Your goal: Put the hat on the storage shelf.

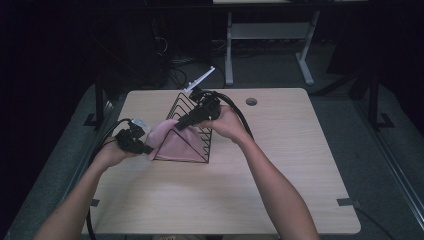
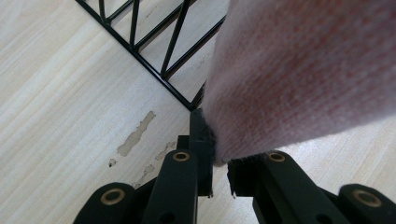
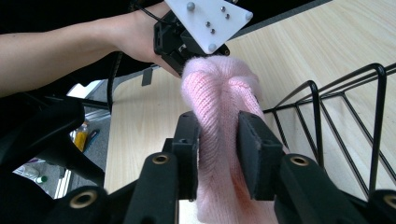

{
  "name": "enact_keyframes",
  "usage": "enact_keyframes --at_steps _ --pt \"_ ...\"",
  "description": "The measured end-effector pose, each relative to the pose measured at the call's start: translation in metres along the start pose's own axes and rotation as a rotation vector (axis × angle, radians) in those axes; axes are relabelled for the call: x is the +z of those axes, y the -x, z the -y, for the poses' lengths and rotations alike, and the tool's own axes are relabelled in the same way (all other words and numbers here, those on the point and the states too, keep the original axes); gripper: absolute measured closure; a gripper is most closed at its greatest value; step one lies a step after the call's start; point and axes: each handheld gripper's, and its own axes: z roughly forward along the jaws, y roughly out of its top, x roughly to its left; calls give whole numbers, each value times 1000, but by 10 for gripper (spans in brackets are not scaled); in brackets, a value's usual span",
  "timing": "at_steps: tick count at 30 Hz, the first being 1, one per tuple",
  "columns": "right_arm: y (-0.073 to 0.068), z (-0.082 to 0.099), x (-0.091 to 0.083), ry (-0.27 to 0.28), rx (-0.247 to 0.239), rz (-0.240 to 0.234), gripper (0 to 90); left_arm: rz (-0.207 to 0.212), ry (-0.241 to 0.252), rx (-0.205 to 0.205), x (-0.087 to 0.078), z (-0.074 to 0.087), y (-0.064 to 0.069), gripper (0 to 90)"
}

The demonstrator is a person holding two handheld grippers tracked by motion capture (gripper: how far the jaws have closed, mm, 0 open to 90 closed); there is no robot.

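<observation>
The surface (image 1: pixel 280 190) is a pale wood-grain top with rounded corners, a round cable hole near its far edge and a few scuffed patches where the finish has chipped. Around it the room is dark: grey floor, the white legs of another desk behind, cables on the floor.

A black wire rack (image 1: pixel 192 135) of triangular loops stands on the surface left of centre. Over its near end lies a pink knitted cloth (image 1: pixel 170 140), soft and fuzzy, ribbed in fine rows, stretched between the two claws.

The right claw (image 3: pixel 219 158), reaching in from above the rack, grips the cloth bunched into a thick roll between its pads. The left claw (image 2: pixel 219 172), at the rack's left corner just above the surface, is closed on the cloth's edge, pinching a thin hem.

In the high view the cloth's far side is hidden behind the right claw and the rack's wires, and its full shape cannot be made out. In the left gripper view the cloth is cut off by the frame's top and right.
</observation>
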Motion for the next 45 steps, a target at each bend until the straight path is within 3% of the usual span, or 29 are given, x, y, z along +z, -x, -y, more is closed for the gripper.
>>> enact_keyframes --at_steps 7,17,23,29,34,45 --pt "0 2 1 1 -10 2 803 -3 -6 0 5 -1 2 821" --pt "0 4 3 -4 -16 -3 806 3 3 -3 7 2 1 819" --pt "0 6 0 4 -20 0 703 16 22 -10 3 5 1 749" --pt "-1 8 -7 15 6 -6 577 28 38 -13 1 8 1 673" --pt "-4 11 -16 20 -11 17 486 11 61 -19 -4 9 1 616" --pt "1 28 -39 63 34 60 403 1 99 -32 -16 17 2 569"
